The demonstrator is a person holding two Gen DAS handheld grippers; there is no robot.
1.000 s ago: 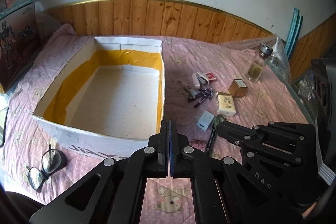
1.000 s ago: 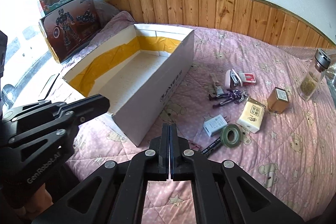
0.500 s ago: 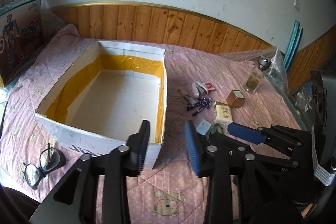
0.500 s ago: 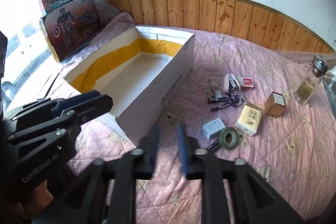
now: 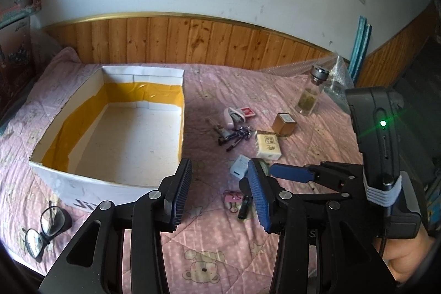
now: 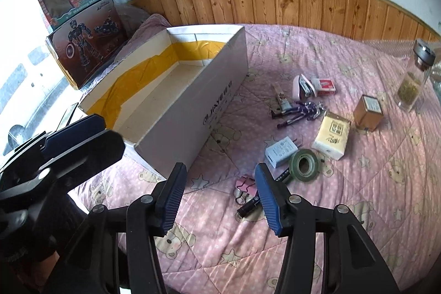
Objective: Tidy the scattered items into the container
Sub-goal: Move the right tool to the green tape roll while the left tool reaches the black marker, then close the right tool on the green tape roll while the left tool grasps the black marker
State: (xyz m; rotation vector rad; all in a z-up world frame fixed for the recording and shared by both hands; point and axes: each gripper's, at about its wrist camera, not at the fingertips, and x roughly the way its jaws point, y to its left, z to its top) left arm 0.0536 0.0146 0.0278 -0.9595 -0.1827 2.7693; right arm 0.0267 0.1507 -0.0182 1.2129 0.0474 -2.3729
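Above the pink quilt [image 6: 358, 183], the right gripper [image 6: 219, 190] hung with its blue-padded jaws spread wide and nothing between them. The left gripper [image 5: 220, 190] was likewise parted and empty, poised just beyond the near right corner of the cardboard box [image 5: 182, 112]. Nearest the right gripper lay a small pink clip [image 6: 245, 185] and a black marker [image 6: 249, 207], touching or nearly so. Just beyond sat a roll of green tape [image 6: 304, 165] beside a white charger [image 6: 281, 151], then a cream packet [image 6: 332, 138], a brown cube-shaped box [image 6: 368, 112], a purple toy figure [image 6: 300, 110], a pink stapler [image 6: 301, 86], a red card pack [image 6: 326, 86] and, farthest right, a glass bottle [image 6: 413, 79] standing upright. The cardboard box, lined with yellow tape, stood open and held nothing; every scattered item still lay outside it, to its right. A pair of glasses [image 5: 41, 228] rested on the quilt at the box's near left corner.

Judged from this layout, the close packing was the main hazard: jaws closing on the marker could catch the clip or nudge the tape roll, which might roll away. The soft quilt could bunch under the fingertips and spoil a grip on flat things. With both grippers near the same cluster, they might collide, and a careless reach could tip the bottle.
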